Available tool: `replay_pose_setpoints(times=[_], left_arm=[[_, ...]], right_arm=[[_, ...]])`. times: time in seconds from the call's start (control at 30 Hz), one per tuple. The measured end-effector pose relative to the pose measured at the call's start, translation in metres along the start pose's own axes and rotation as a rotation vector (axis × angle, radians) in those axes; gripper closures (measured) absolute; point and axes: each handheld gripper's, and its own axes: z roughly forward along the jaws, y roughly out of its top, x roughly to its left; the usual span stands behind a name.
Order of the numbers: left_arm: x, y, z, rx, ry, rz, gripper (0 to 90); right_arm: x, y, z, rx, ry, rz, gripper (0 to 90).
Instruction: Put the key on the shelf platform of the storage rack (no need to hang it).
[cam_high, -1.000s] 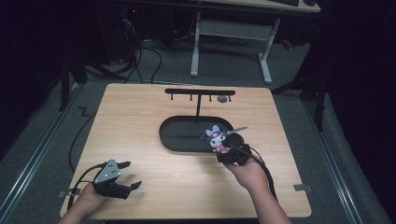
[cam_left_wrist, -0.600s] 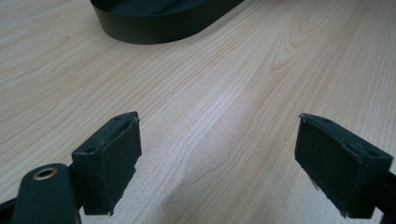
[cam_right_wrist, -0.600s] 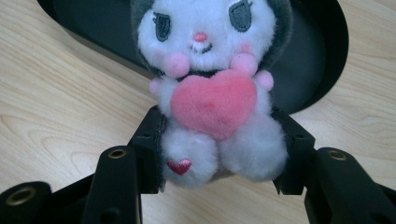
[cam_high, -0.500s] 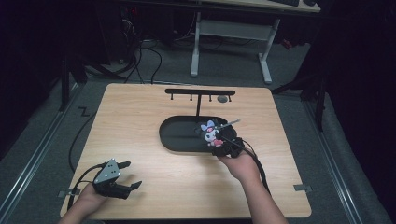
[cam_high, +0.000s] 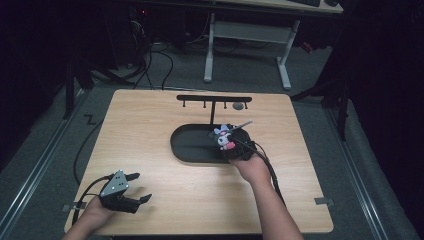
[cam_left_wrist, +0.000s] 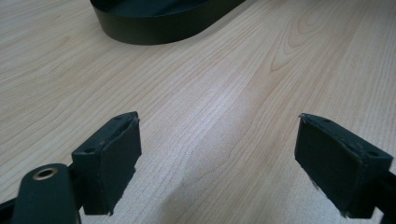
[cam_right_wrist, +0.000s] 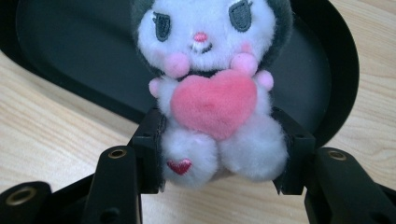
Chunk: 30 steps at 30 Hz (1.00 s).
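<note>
Dark floor and cables ring the pale wooden table (cam_high: 150, 125), so everything that matters sits on that one lit surface. Your right gripper (cam_high: 231, 145) has its jaws pressed into the lower body of the plush toy (cam_right_wrist: 212, 88), one pad on each flank below the pink heart, which keeps the head and face free and the soft body from slipping out sideways. You hold the toy over the near right end of the black oval tray (cam_high: 192, 145), at its rim rather than deep inside; whether its feet touch the tray floor cannot be told from these views. A grip that low on a squashy thing looks secure enough, though the head could sag forward if you tilt it.

Behind the tray stands a black rack (cam_high: 214, 100) with small hooks along its bar, and a thin stalk or loop on the toy's top points toward it, so hanging may be the aim, but that is only a guess.

Your left gripper (cam_high: 134, 189) rests near the front left corner of the table, well apart from the tray, jaws spread wide over bare wood with nothing between them, out of the working hand's way
</note>
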Motion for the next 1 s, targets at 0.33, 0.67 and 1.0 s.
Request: replay_pose_setpoints(times=[0.33,0.67,1.0], left_arm=[[0.0,0.0,0.0,-0.001,-0.002,-0.001,15.5],[0.0,0.0,0.0,-0.001,-0.001,0.0,15.5],[0.0,0.0,0.0,-0.001,-0.004,-0.001,15.5]], right_arm=[[-0.002,0.013,0.011,0.001,0.005,0.024,47.7],[-0.003,0.022,0.017,-0.006,-0.008,0.031,47.7],[-0.003,0.011,0.028,0.054,-0.014,0.017,47.6]])
